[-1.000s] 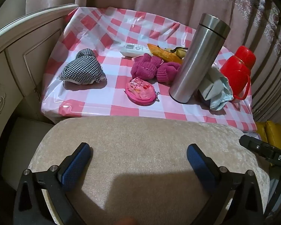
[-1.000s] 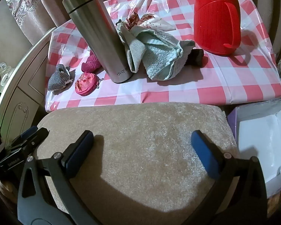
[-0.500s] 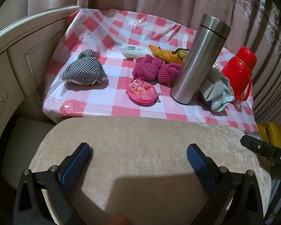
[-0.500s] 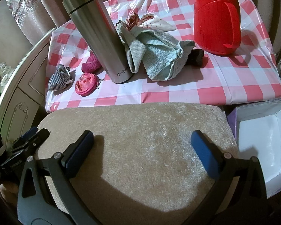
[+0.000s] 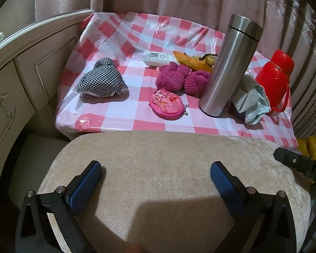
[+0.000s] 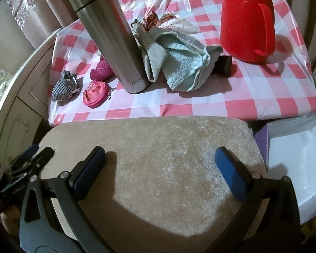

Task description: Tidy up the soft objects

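Standing tall among the soft things, a smooth steel flask point(image 5: 227, 67) leans against the crumpled towel point(image 6: 179, 63); knitted magenta socks point(image 5: 179, 80) lie beside. Both grippers point(image 5: 155, 179) point(image 6: 160, 166) hover open above a plush cushion point(image 5: 168, 158).

A small table under a pink-and-white checked cloth point(image 5: 120, 113) carried a checked fabric pouch point(image 5: 101, 80), magenta knitwear point(image 5: 179, 79), a pink coin purse point(image 5: 165, 104), a steel flask point(image 5: 227, 65), a crumpled pale towel point(image 6: 179, 63), a red jug point(image 6: 246, 19) and a white remote point(image 5: 158, 58).
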Motion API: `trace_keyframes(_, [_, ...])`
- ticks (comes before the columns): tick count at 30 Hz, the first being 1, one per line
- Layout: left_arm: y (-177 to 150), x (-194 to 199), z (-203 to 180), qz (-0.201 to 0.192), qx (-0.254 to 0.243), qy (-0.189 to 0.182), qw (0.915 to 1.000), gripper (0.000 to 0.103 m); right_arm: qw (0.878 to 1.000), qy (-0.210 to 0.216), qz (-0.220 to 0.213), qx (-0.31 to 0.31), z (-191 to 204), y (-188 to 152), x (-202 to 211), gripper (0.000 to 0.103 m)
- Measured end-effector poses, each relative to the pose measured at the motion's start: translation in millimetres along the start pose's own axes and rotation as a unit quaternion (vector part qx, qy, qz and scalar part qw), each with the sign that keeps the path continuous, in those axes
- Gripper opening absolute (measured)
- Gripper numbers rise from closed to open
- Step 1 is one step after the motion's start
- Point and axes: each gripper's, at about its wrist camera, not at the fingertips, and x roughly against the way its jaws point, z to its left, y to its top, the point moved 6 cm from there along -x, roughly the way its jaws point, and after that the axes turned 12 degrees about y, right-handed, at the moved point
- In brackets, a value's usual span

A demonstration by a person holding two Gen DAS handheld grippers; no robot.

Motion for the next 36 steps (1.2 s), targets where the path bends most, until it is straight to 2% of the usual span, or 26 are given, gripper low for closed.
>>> trace_keyframes(3, [0.0, 0.2, -0.7, -0.002, -0.005, 0.004, 1.0000, 0.103, 1.000, -0.022, -0.004, 0.003, -0.9, -4.0, -0.2, 0.103])
trace_keyframes(10, [-0.7, 0.4, -0.4, -0.004, -0.007, 0.004, 1.0000, 0.103, 0.988, -0.135, -0.035, 0.065, 6.2, -7.4, 14.5, 0.103])
trace_keyframes(17, [-1.6, 2.2, -0.7, -0.007, -0.009, 0.010, 0.9999, 0.103, 0.981, -0.177, -0.058, 0.047, 1.6, -10.4, 33.2, 0.103])
trace_keyframes(25, [-0.7, 2.3, 0.3, -0.009, -0.011, 0.021, 0.9997, 0.103, 0.978, -0.193, -0.067, 0.046, 3.7, -13.4, 39.0, 0.103])
trace_keyframes(31, [-0.6, 2.6, -2.2, -0.015, -0.017, 0.034, 0.9992, 0.103, 0.971, -0.193, -0.066, 0.124, 21.3, -12.4, 32.3, 0.103])
trace_keyframes(34, [0.5, 4.4, -2.4, -0.013, -0.013, 0.041, 0.9990, 0.103, 0.966, -0.180, -0.078, 0.168, 30.9, -7.6, 36.0, 0.103])
trace_keyframes(36, [3.6, 8.7, -2.1, -0.019, -0.014, 0.054, 0.9983, 0.103, 0.967, -0.157, -0.083, 0.183, 37.0, -3.7, 37.7, 0.103])
